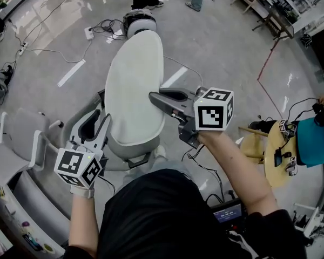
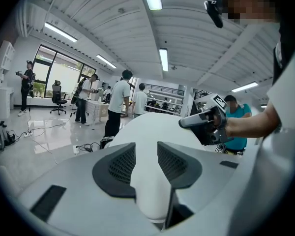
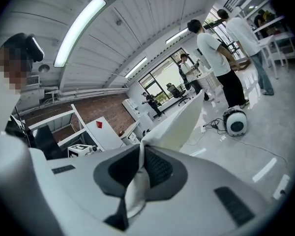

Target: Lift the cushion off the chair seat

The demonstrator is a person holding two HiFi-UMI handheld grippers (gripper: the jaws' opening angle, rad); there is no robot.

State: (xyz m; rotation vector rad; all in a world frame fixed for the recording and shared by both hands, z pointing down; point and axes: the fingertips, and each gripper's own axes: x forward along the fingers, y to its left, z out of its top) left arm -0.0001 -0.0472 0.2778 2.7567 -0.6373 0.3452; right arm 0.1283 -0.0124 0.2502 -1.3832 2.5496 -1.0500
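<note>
White cushion (image 1: 135, 85) sits over the grey chair (image 1: 75, 122), gripped at its near end. Your left gripper (image 1: 103, 124) is clamped on its left edge and your right gripper (image 1: 154, 97) on its right edge. Both your forearms reach forward, almost level.

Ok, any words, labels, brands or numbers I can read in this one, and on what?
No readable text in any view.
Marker cubes: square patterns only, no letters.
Small screen: lit, too small to read.
Red mark on a white panel: a shape, no letters.
</note>
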